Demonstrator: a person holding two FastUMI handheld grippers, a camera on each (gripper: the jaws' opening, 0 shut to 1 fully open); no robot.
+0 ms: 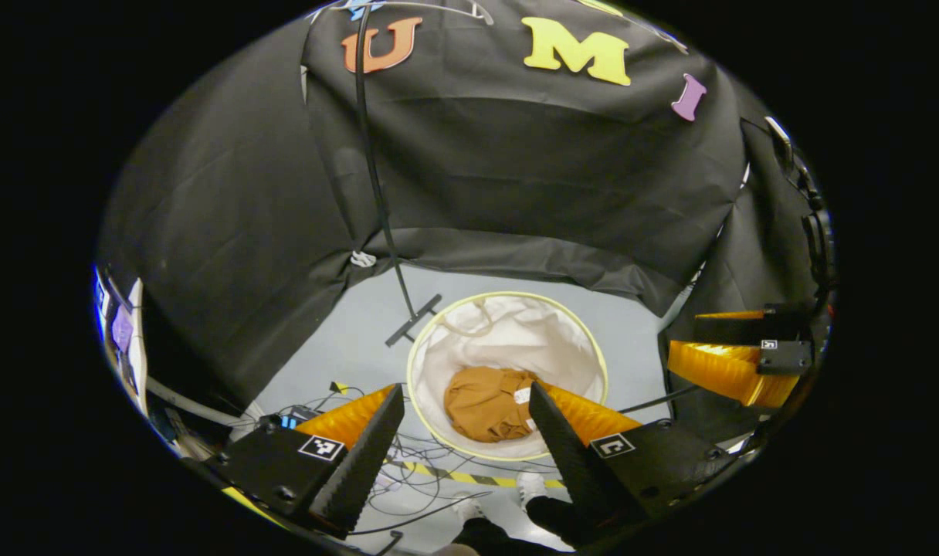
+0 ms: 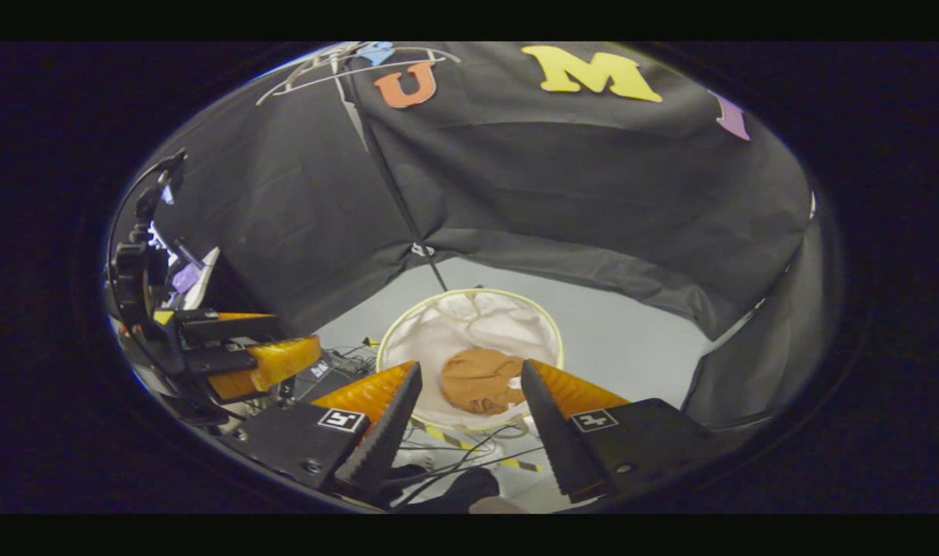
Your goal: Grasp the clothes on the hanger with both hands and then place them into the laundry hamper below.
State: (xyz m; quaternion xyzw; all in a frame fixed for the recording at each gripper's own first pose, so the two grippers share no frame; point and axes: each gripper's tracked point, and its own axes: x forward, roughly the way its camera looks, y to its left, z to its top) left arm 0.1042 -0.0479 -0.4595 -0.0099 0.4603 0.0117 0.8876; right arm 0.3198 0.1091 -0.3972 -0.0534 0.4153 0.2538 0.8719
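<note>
Clothes [image 1: 486, 403], a brown bundle, lie at the bottom of the white laundry hamper [image 1: 508, 324], lower centre in both views. My left gripper [image 1: 462, 455] and right gripper [image 2: 469, 440] hang above with jaws wide and empty. Little can go wrong now, I judge: cables [image 1: 431, 483] trail on the floor [image 1: 632, 332] by the hamper's near rim, and lowering either arm could snag them or tip the light hamper.

Grey floor [image 1: 639, 332]: hamper [image 1: 585, 347], cables [image 1: 431, 452], striped tape [image 1: 469, 477].
</note>
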